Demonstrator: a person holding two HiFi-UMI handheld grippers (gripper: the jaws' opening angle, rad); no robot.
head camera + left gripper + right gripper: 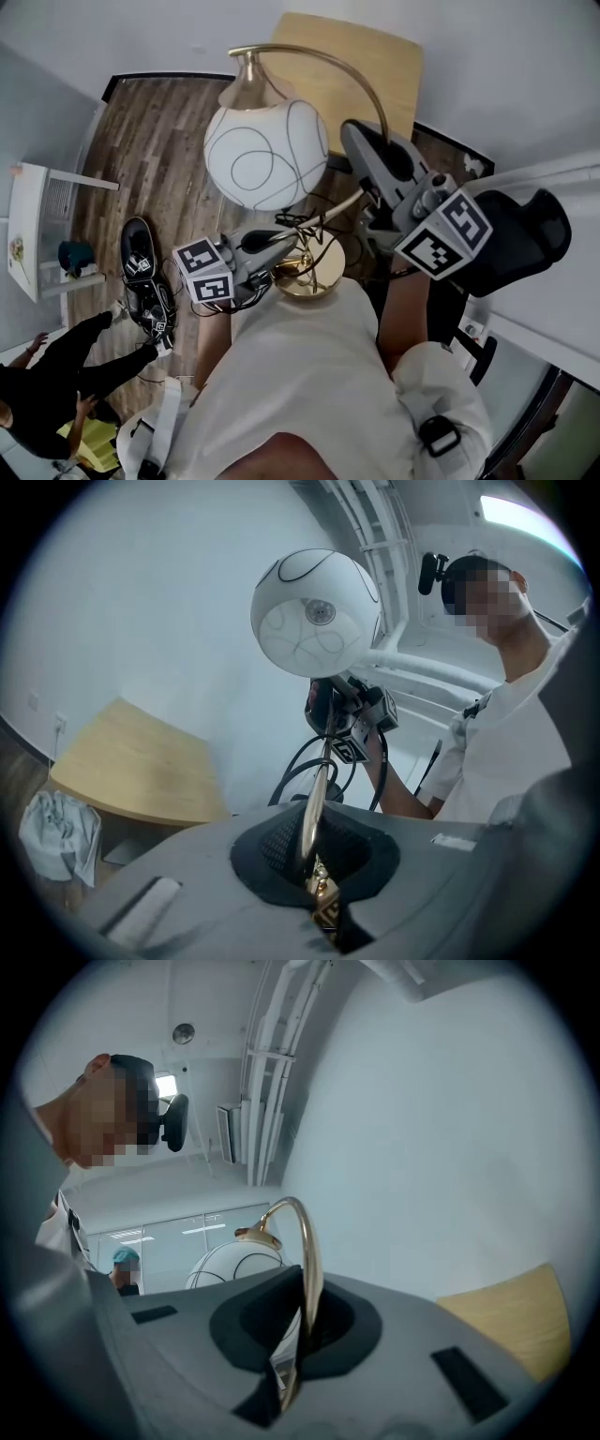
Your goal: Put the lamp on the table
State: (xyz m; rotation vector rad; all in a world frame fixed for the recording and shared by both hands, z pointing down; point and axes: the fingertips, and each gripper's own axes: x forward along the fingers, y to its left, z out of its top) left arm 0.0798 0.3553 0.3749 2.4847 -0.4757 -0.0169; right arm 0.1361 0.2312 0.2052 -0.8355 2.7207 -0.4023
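The lamp has a white globe shade (265, 153) with thin dark lines, a curved gold stem (370, 80) and a round gold base (307, 278). I carry it in the air in front of me. My left gripper (286, 244) is shut on the lower stem just above the base, and the left gripper view shows the stem (316, 808) rising from between its jaws to the shade (316, 611). My right gripper (380, 145) is shut on the stem higher up, where the arch (307, 1251) leaves its jaws. The light wooden table (375, 66) stands ahead against the white wall.
A black cable (314, 234) loops around the lamp's base. On the wood floor at the left lie black shoes (141, 272), beside a white shelf unit (28, 234) and a person in black (56, 366). A black chair (530, 230) stands at the right.
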